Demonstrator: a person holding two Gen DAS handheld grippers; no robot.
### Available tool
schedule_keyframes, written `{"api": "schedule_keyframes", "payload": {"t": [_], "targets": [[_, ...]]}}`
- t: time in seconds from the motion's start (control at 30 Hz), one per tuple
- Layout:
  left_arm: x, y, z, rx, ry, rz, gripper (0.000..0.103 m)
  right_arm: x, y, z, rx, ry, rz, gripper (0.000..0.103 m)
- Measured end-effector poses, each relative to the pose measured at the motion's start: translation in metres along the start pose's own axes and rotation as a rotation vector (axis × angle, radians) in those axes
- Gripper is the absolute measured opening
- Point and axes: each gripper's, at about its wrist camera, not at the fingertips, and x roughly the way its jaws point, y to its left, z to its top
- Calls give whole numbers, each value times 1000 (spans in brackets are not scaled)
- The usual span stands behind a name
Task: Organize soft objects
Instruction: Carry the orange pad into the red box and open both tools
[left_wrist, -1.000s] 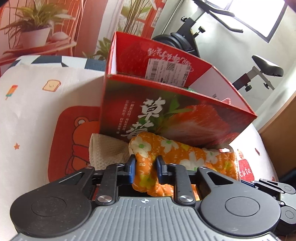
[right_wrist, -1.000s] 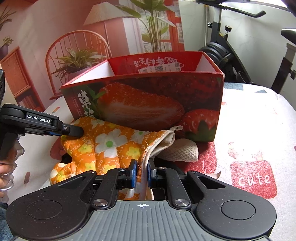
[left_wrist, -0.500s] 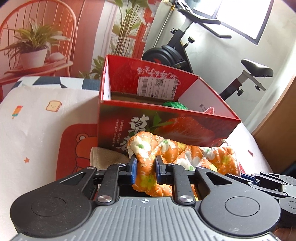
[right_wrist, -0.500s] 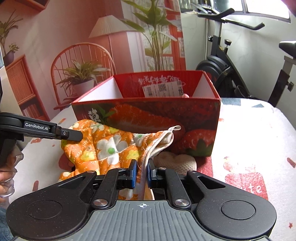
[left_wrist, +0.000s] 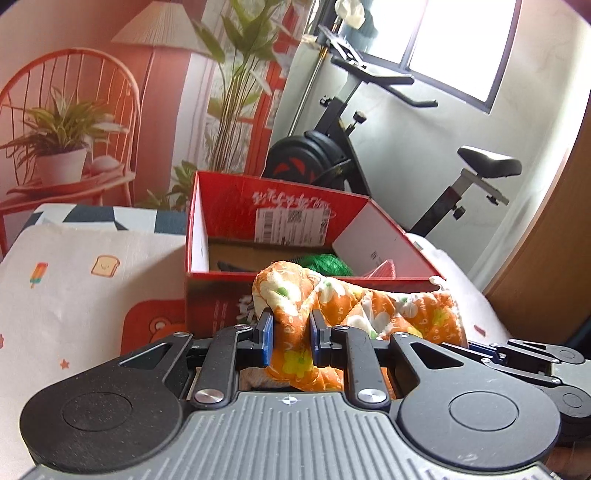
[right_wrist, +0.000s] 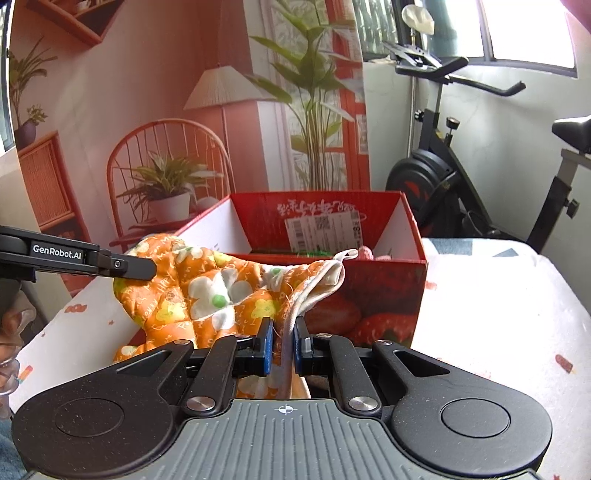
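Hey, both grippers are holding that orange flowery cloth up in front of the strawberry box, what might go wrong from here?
1. The orange floral cloth sags between the left gripper and right gripper, so its low middle may catch the red box front wall.
2. The right gripper pinches only the cloth's edge; it might slip out.
3. A green item already lies inside, so the cloth may bunch on it.

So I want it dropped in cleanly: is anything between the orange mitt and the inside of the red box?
Only the box's near wall; the mitt hangs level with that rim.
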Motion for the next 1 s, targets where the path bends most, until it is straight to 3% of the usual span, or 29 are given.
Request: {"api": "schedule_keyframes", "payload": {"t": [0.37,0.6,0.83,1.0], "targets": [[-17,-8,21,20,-64,-30,21,-8,-3,19,-11,-76,12,10],[-16,-10,50,25,-131,-30,21,-1,-11,54,-33,-112,34,10],[12,-14,92,61,-204,68,21,45,-13,108,-127,-128,19,10],[41,-17,116,100,-210,147,21,87,-18,137,-162,-131,7,10]]}}
